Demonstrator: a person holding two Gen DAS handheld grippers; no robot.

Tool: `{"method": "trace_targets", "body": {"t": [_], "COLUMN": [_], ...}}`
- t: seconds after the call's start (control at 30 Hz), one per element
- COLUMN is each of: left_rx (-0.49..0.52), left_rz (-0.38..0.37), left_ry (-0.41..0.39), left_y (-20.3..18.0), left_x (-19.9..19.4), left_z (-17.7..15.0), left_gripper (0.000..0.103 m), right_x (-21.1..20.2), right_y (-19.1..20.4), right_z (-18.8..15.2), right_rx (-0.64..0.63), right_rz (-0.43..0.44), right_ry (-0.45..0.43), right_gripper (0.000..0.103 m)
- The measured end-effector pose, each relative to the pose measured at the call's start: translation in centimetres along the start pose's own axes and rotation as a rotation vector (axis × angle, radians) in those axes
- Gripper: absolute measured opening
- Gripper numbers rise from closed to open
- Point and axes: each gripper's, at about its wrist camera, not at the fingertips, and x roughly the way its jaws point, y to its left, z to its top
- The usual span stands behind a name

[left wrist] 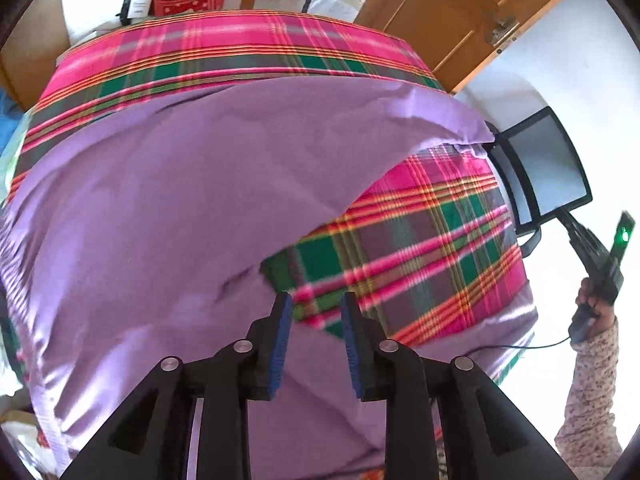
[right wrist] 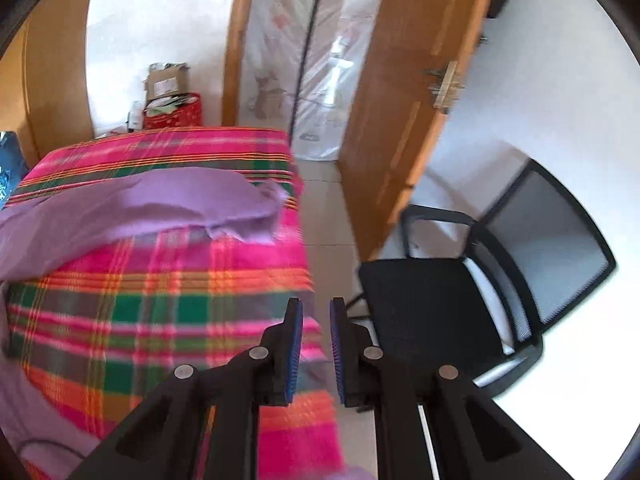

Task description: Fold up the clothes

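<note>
The purple garment [left wrist: 168, 208] lies spread across the plaid-covered bed [left wrist: 420, 240], filling the frame's left and centre, while the left gripper [left wrist: 316, 308] and right gripper [right wrist: 316, 312] hover spread and empty

I see a plaid bedcover [right wrist: 168, 304] in pink, green and orange, a black mesh chair [right wrist: 460, 304] just beside it, and a wooden door [right wrist: 404, 120] standing open behind — plus a red box [right wrist: 176, 114] stuffed with papers, next to a cardboard package [right wrist: 166, 80].
</note>
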Motion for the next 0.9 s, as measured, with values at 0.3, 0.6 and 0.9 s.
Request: {"method": "trace_targets", "body": {"t": [0.3,0.6,0.9], "left_rx": [0.074,0.102,0.280], "left_rz": [0.087,0.071,0.053], "left_ry": [0.026,0.070,0.107], "left_y": [-0.6,-1.1,-6.1], "left_x": [-2.8,-0.5,4.1], "left_z": [-4.2,-5.6,-5.8], "left_gripper": [0.028,0.031,0.031], "right_x": [-5.6,-8.3,-1.3], "right_y": [-4.9,-6.0,3.6], "right_z": [-6.6,-8.9,-9.5], "right_rx": [-0.005,-0.073,-0.343], "right_rz": [-0.047,-0.020,0.305], "right_ry": [0.050,0.071,0.204], "right_gripper": [0.024,0.032,0.036]}}
